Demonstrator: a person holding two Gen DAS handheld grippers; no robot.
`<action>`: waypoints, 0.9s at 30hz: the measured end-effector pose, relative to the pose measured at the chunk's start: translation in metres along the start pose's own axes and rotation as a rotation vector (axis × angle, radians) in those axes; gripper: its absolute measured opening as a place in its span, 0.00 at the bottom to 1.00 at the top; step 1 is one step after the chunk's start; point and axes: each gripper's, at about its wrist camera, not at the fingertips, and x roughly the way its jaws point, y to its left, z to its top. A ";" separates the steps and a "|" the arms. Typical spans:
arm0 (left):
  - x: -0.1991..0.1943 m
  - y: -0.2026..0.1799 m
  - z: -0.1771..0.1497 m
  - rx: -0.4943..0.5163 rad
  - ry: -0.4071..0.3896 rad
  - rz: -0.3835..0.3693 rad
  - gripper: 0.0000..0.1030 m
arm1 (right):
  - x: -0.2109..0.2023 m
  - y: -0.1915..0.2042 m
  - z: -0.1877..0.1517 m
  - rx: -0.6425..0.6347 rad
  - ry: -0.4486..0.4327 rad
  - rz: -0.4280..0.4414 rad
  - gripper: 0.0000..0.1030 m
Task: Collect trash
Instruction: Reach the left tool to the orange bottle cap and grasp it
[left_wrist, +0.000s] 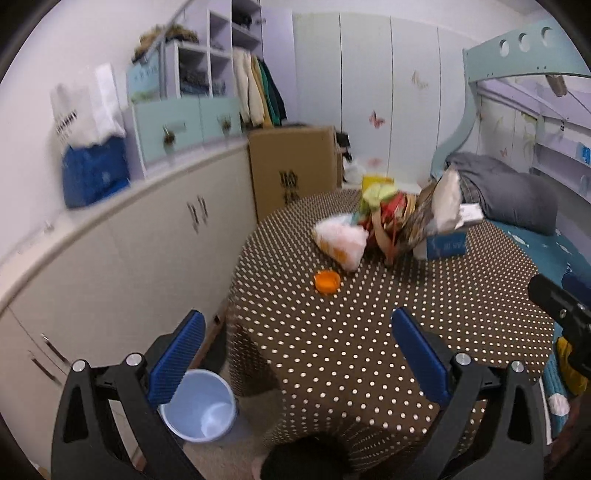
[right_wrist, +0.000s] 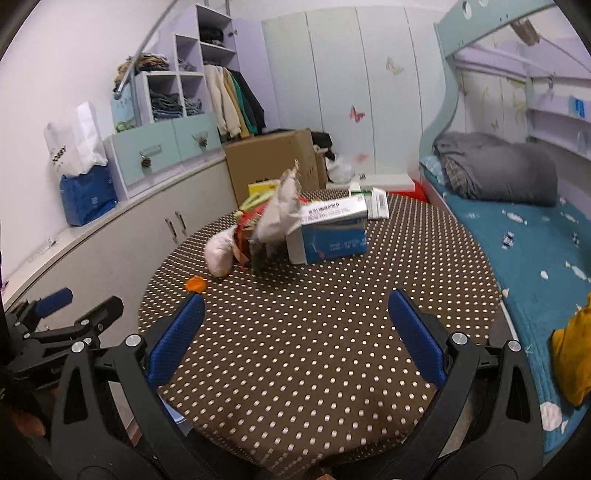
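- Both of my hand-held grippers hang over the near edge of the tabletop, which wears a brown cloth with white dots.
- My left hand-held gripper is released, its 2 blue pads spread wide with nothing between them.
- My right hand-held gripper is likewise spread apart and empty.
- Trash lies well ahead of both, toward the far side of the tabletop.
- Closest to me is an orange cap, alone on the cloth, ahead of the left hand-held gripper and a little right of its left pad; in the right wrist view it sits just beyond the tip of my right one's left pad.
- Just behind the cap rests a crumpled white bag.
- Beside that bag, to its right, is a heap of colourful wrappers, then a blue and white carton on its side with crumpled paper against it.
- Down on the floor, left of the tabletop and below my left pad, stands a light blue bin, open and upright.
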 end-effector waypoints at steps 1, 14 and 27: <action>0.008 0.000 0.001 -0.004 0.015 -0.005 0.96 | 0.008 -0.002 0.000 0.005 0.009 0.000 0.95; 0.117 -0.013 0.017 -0.037 0.202 -0.080 0.63 | 0.096 -0.006 0.014 0.014 0.136 0.006 0.94; 0.159 -0.019 0.026 0.015 0.236 -0.046 0.33 | 0.138 0.010 0.020 0.002 0.229 0.016 0.94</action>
